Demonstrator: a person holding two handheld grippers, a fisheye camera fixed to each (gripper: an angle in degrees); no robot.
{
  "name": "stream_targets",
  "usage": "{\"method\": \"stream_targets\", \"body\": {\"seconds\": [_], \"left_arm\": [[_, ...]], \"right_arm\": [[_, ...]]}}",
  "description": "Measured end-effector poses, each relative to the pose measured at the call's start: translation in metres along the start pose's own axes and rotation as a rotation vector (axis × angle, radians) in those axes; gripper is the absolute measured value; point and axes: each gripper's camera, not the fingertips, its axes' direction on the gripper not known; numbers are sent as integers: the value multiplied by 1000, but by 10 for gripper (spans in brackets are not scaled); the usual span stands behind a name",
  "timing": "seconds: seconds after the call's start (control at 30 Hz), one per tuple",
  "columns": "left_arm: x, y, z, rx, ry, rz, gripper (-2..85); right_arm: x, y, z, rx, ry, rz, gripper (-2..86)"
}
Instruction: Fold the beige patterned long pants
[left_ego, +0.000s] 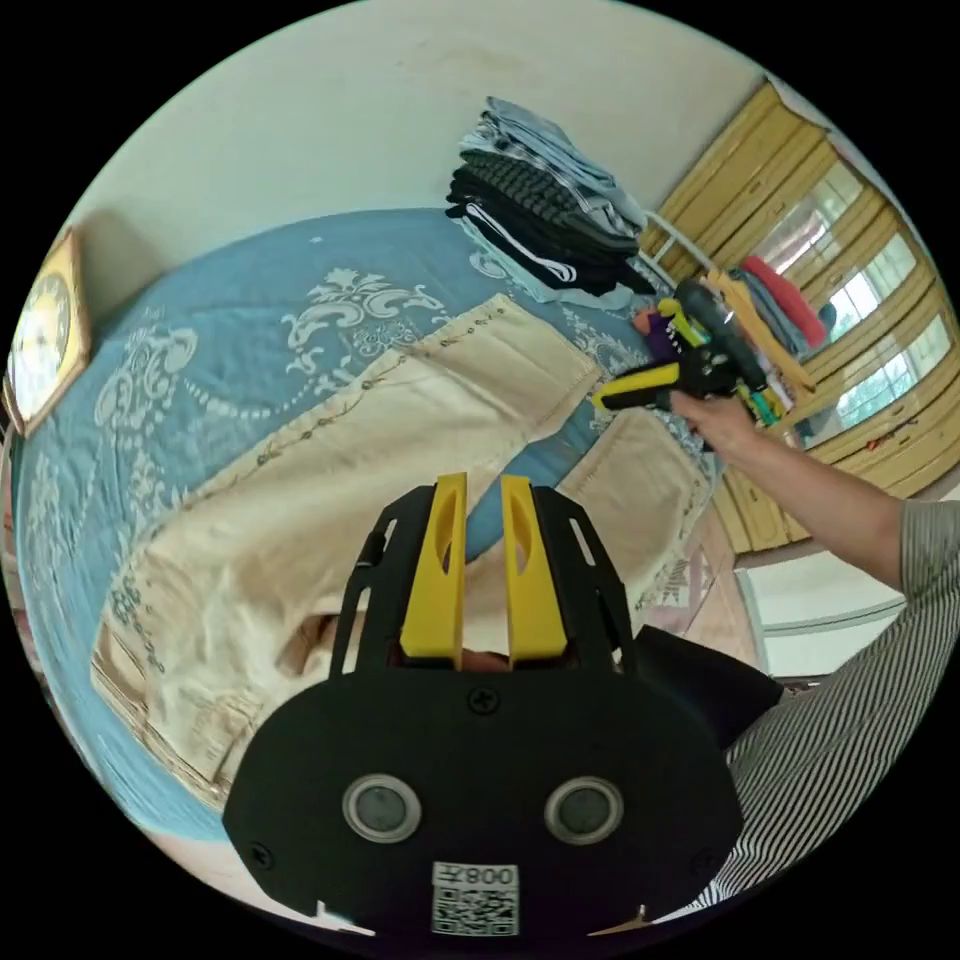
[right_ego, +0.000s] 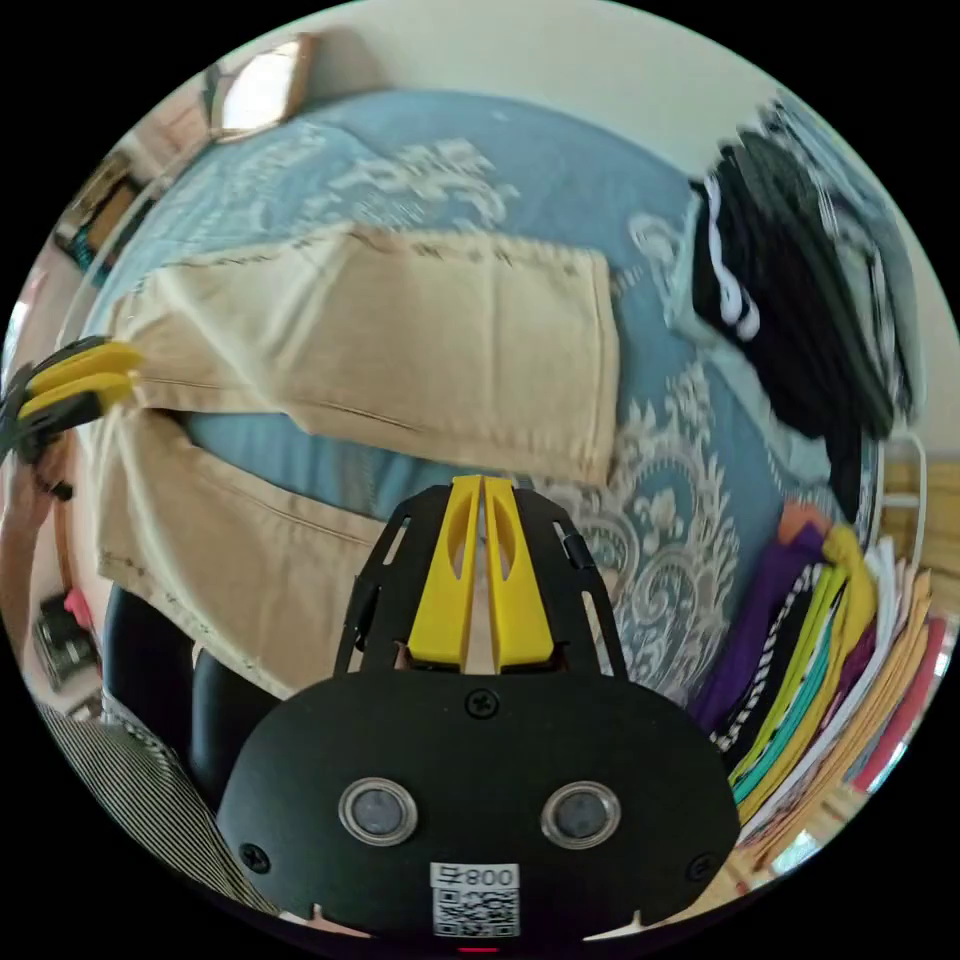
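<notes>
The left gripper (left_ego: 483, 490) is seen slightly parted, gripping nothing; the right gripper (right_ego: 478, 490) is nearly closed, also holding nothing. The beige patterned pants (right_ego: 400, 340) are spread, 2 legs apart, on the blue bedspread (left_ego: 250, 320), beside stacked clothes (left_ego: 545, 210).

Both views ride high over the bed (left_ego: 250, 330), looking down from opposite ends; they share the pants (left_ego: 330, 470) and clothes stack (right_ego: 790, 300)

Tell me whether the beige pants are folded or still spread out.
Spread out, not folded. The beige pants lie flat on the blue bedspread, both legs extended and splayed apart with blue showing between them.
</notes>
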Motion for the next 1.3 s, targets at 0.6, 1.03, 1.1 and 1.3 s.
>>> {"method": "stream_targets", "body": {"seconds": [0.6,1.03,1.1,1.3], "left_arm": [[-367,299,-82,207,-208,-928,127],[-389,327,-34,118,-266,-821,30],[-382,331,-45,153,-284,-785,25],[-363,329,-92,274,-274,-672,20]], "right_arm": [[128,-89,-42,212,-199,214,93],[190,-79,-2,121,-183,265,39],[200,-70,-3,124,-220,275,27],[228,-20,-56,333,-259,272,14]]}}
